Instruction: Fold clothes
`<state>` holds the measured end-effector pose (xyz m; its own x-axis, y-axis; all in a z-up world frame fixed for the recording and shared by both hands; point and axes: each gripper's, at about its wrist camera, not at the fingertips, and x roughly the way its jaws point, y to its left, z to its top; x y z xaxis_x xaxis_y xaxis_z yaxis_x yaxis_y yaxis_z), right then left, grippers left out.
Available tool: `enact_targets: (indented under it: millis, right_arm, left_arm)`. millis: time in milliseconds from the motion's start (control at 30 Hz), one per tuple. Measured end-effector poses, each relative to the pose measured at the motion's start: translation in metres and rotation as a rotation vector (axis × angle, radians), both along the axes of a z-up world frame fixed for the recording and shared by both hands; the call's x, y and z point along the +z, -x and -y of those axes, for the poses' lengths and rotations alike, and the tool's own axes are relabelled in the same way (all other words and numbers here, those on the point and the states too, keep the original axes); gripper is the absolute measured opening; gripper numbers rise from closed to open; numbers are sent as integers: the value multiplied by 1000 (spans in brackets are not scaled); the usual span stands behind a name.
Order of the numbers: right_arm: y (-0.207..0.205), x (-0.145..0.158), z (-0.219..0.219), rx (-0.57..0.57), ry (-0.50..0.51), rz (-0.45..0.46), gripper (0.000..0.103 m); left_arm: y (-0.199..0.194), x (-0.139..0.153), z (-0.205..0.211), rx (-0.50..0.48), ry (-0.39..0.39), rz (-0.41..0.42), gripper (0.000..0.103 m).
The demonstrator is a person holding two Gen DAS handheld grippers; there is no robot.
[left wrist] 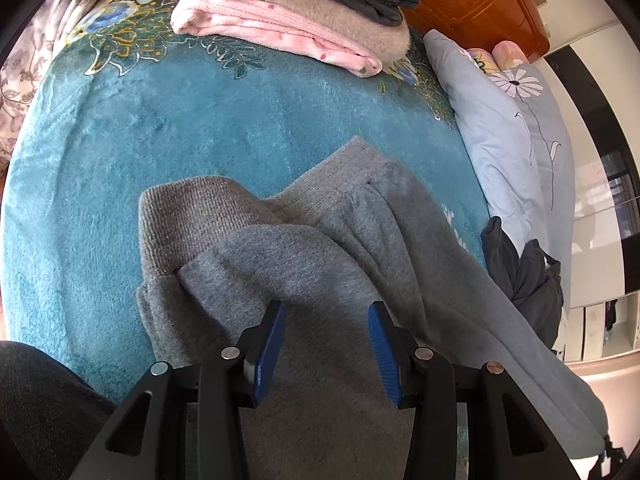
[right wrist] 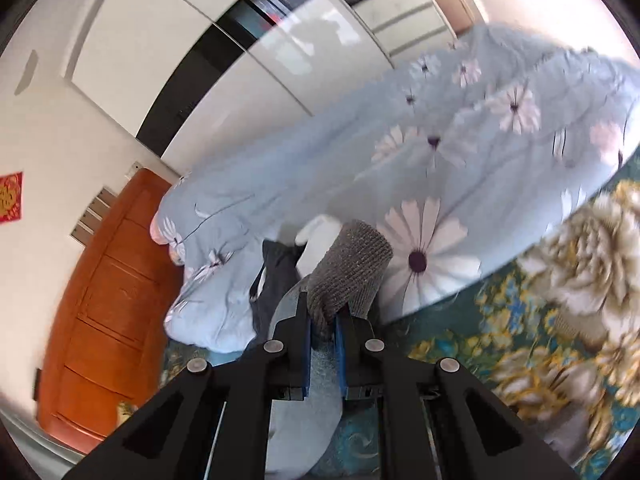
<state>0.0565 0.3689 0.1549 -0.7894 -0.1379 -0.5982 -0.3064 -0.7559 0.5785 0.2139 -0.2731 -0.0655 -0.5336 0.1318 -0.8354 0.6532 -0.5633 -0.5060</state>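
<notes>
Grey sweatpants (left wrist: 304, 248) lie on a teal plush blanket (left wrist: 120, 160), their ribbed waistband (left wrist: 192, 208) toward the far side. My left gripper (left wrist: 328, 316) points down onto the grey cloth with its blue pads (left wrist: 276, 328) apart; cloth lies between them, but I see no pinch. One grey leg (left wrist: 500, 320) runs off to the lower right, raised off the bed. In the right wrist view my right gripper (right wrist: 323, 320) is shut on that leg just below its ribbed cuff (right wrist: 352, 264), which sticks up past the fingertips above the bed.
A stack of folded clothes (left wrist: 296, 12) sits at the far side of the blanket. A pale blue daisy-print duvet (left wrist: 508, 148) (right wrist: 400, 152) lies along the right, with a dark garment (left wrist: 524, 276) beside it. An orange wooden headboard (right wrist: 104, 300) and white wardrobe doors (right wrist: 192, 60) stand beyond.
</notes>
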Motion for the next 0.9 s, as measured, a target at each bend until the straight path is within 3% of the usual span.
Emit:
enact_targets:
  millis: [100, 200, 333, 533, 667, 700, 733, 767, 867, 900]
  right_arm:
    - [26, -37, -10, -15, -198, 158, 10]
    - [44, -110, -15, -19, -345, 381, 10]
    - [48, -164, -19, -74, -326, 474, 10]
    - [54, -164, -19, -64, -352, 461, 13]
    - [41, -157, -18, -93, -339, 466, 30]
    - [36, -155, -17, -105, -328, 458, 47]
    - [31, -152, -17, -116, -317, 449, 56]
    - [25, -150, -16, -127, -300, 439, 66]
    - [-1, -148, -16, -162, -108, 386, 67]
    - [-8, -149, -14, -173, -54, 386, 68]
  left_arm:
    - [1, 0, -1, -14, 7, 2, 47]
    - [-3, 2, 3, 11, 6, -8, 47]
    - [-4, 0, 7, 26, -10, -5, 47]
    - [4, 0, -1, -13, 20, 9, 47]
    - [-1, 4, 5, 4, -2, 4, 47]
    - [-2, 6, 8, 15, -19, 12, 47]
    - [-2, 9, 13, 24, -25, 25, 47]
    - [-2, 14, 20, 33, -24, 35, 47]
    - [-4, 25, 47, 73, -39, 68, 48]
    - [-5, 25, 56, 81, -41, 93, 52]
